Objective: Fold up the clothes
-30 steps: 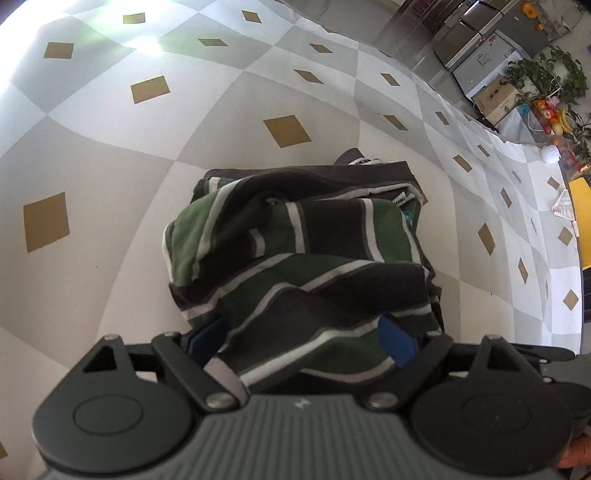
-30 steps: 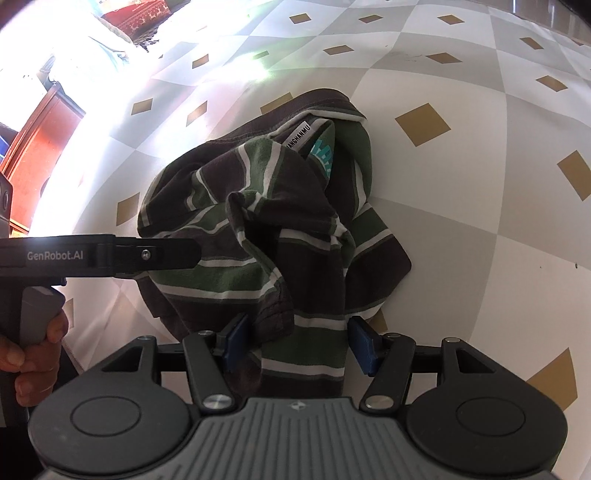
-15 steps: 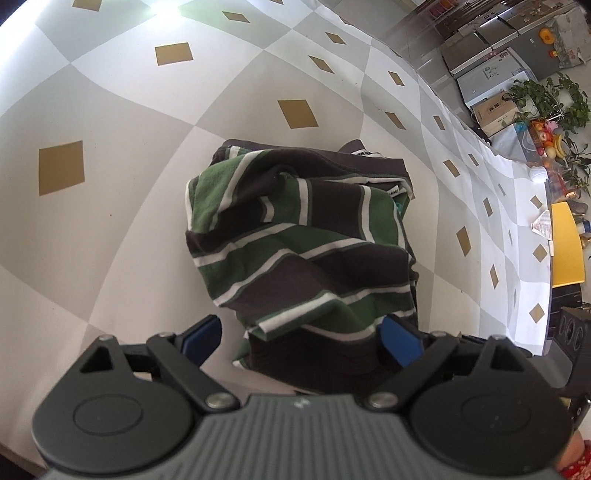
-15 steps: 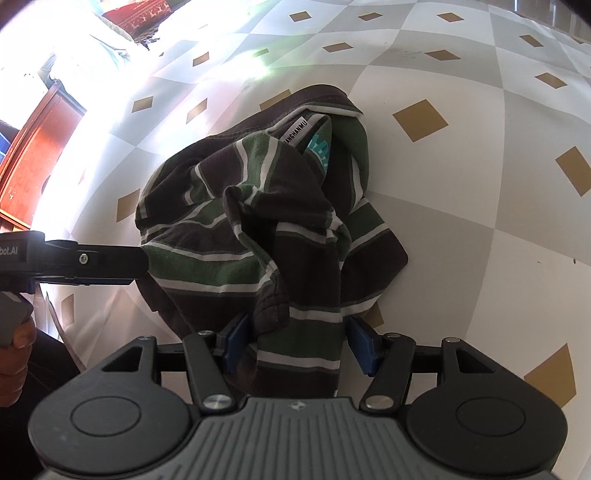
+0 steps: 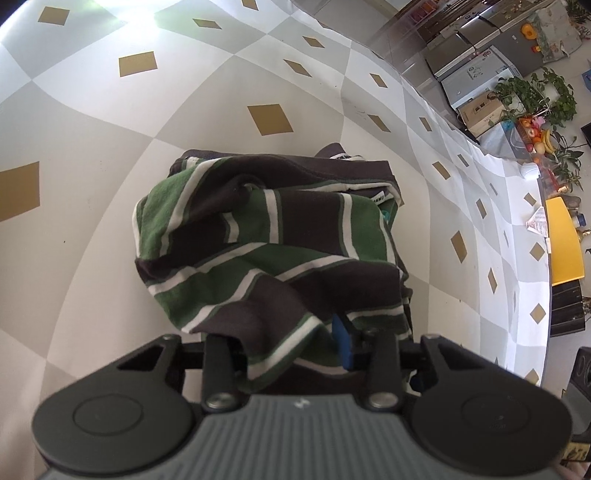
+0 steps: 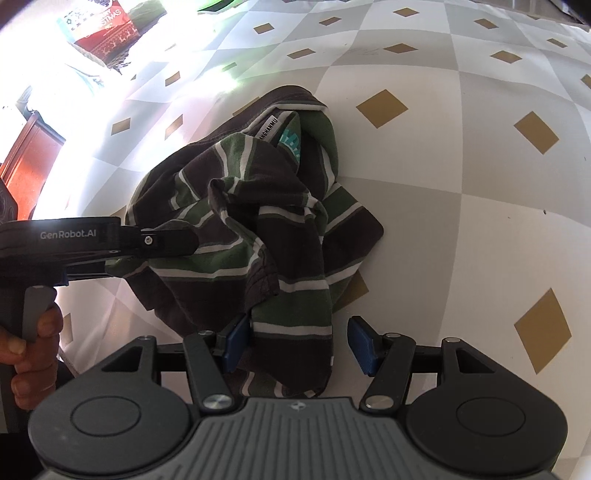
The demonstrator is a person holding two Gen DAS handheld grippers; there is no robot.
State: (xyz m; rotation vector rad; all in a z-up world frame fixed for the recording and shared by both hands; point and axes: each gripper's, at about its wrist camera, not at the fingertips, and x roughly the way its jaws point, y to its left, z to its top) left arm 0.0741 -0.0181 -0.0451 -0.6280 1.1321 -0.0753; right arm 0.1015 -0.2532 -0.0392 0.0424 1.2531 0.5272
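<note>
A crumpled shirt (image 5: 266, 243) with green, dark brown and white stripes lies in a heap on the checked tablecloth (image 5: 110, 155). My left gripper (image 5: 284, 347) is at the heap's near edge, its jaws closing on a fold of the hem. The cloth drapes over its left finger, and the blue right pad (image 5: 341, 347) presses into it. In the right wrist view the shirt (image 6: 258, 221) trails a strip between the jaws of my right gripper (image 6: 301, 343). They stand apart; the left pad (image 6: 238, 341) touches the strip and the right pad (image 6: 364, 345) is clear of it. The left gripper (image 6: 184, 245) reaches in from the left.
The table's far edge curves along the right of the left wrist view, with a yellow surface (image 5: 563, 243), potted plants (image 5: 535, 92) and appliances (image 5: 476, 81) beyond it. A red printed bag (image 6: 107, 29) lies at the top left of the right wrist view. A hand (image 6: 26, 354) grips the left handle.
The left gripper's jaws went from wide apart to pinched on the shirt's near hem. The right gripper shifted slightly, and a gap now shows beside its right pad.
</note>
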